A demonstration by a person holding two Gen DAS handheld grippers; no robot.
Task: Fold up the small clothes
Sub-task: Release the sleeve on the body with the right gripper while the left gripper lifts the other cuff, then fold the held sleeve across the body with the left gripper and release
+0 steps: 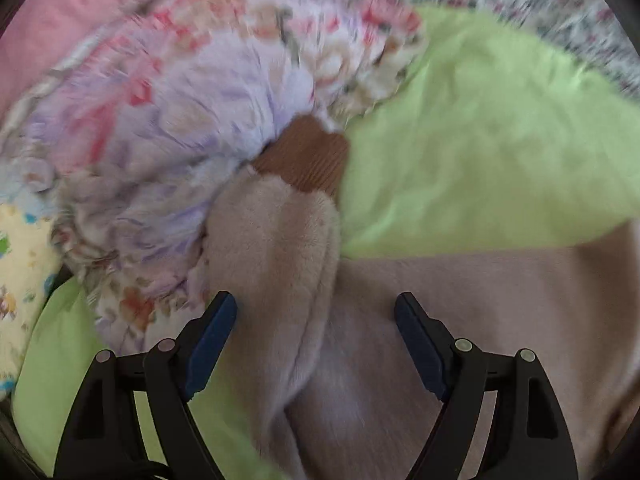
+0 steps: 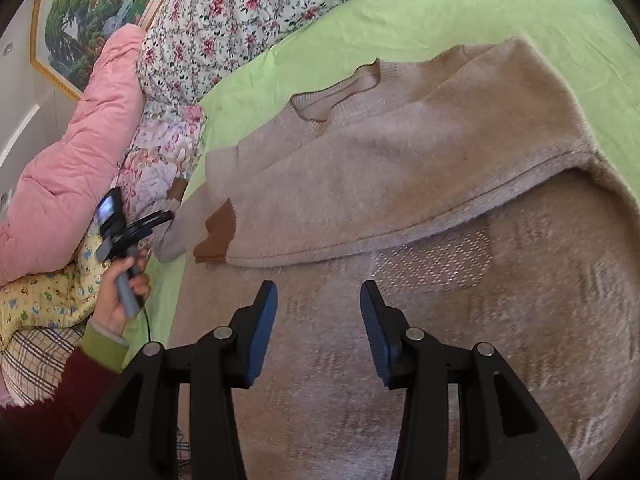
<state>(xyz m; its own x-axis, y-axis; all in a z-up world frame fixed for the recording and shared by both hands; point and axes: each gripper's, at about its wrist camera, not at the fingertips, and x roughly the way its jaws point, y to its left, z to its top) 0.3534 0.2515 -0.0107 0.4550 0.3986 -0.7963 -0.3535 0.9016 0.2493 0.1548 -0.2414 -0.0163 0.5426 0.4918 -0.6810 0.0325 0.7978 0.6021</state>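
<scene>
A beige sweater (image 2: 400, 152) with brown cuffs lies on a green sheet (image 2: 420, 8). Its lower part is folded up, showing the knit inside (image 2: 440, 320). One brown cuff (image 2: 218, 236) lies on the body at the left. My right gripper (image 2: 318, 296) is open and empty, just above the inside-out part. In the left wrist view, my left gripper (image 1: 316, 308) is open over a beige sleeve (image 1: 276, 248) whose brown cuff (image 1: 308, 152) points away; the sleeve lies between the fingers, not pinched. The left gripper also shows in the right wrist view (image 2: 160, 216) at the sleeve.
A lilac floral quilt (image 1: 168, 120), a pink duvet (image 2: 68, 152), a white floral quilt (image 2: 224, 12) and a yellow patterned cloth (image 2: 44, 304) are piled along the left side of the bed. A framed picture (image 2: 84, 12) hangs on the wall.
</scene>
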